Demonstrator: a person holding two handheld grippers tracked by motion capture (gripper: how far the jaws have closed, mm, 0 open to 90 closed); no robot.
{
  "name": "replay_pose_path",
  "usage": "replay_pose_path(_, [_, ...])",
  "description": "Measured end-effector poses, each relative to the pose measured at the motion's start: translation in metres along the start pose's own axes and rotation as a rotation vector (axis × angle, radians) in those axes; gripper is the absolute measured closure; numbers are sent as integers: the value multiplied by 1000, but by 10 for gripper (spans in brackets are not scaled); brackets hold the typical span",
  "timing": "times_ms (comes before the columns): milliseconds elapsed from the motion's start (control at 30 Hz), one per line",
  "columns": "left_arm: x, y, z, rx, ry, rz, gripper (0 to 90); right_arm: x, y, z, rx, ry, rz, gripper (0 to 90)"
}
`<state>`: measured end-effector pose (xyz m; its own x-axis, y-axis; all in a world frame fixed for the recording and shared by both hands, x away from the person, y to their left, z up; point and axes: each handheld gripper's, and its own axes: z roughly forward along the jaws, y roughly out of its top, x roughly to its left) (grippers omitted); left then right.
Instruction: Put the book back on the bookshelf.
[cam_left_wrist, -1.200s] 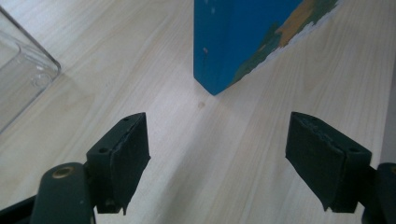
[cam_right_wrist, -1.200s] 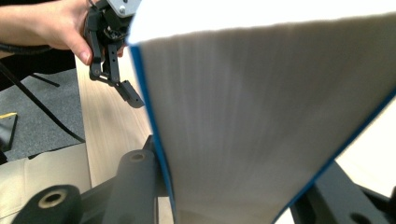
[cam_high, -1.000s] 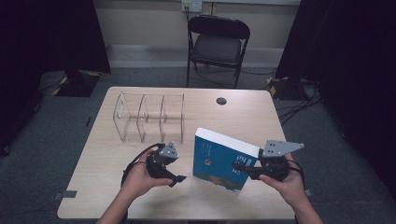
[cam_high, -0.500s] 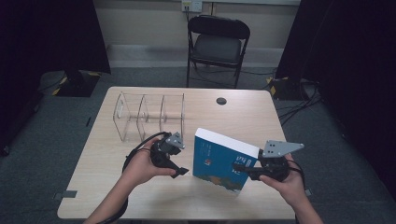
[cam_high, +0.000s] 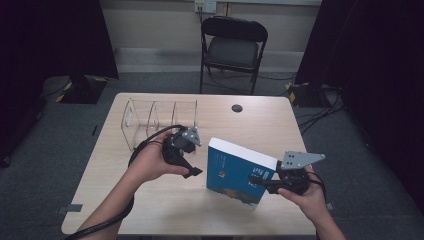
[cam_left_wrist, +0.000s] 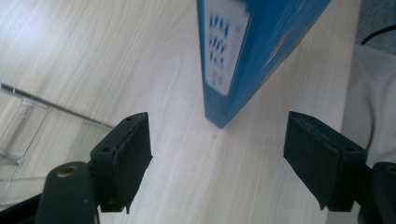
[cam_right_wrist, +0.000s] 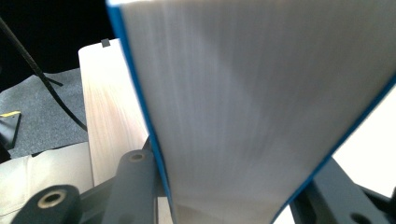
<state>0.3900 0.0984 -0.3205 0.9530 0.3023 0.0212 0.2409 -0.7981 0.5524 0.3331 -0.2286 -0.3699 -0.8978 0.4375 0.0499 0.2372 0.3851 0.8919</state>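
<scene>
Right now the right gripper (cam_high: 262, 182) is clamping the blue book (cam_high: 235, 172) by its page edge, tilting it up on the table (cam_high: 150, 210) at about five o'clock from the clear rack (cam_high: 160, 120). The left gripper (cam_high: 192, 170) is gaping wide, empty, at the book's nine o'clock. The book is likely risking a slip or topple. Cover writing is too blurred to read.

- I see the blue book (cam_high: 235, 172) standing tilted on the table, at about four o'clock from the table's centre.
- Its cover faces me, white page edges (cam_right_wrist: 261, 107) on top, one lower corner (cam_left_wrist: 220, 122) touching the wood.
</scene>
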Motion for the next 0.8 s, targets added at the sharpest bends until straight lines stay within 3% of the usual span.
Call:
replay_pose_path(267, [0,20,-11,22,6,43,237,1,0,0,2,2,-1,574])
replay_pose_path(533, [-2,46,-22,88,-7,112,232,0,-1,0,0,9,-1,574])
replay_pose_path(800, [-8,71,-22,85,-13,190,229,1,-1,0,-1,8,-3,575])
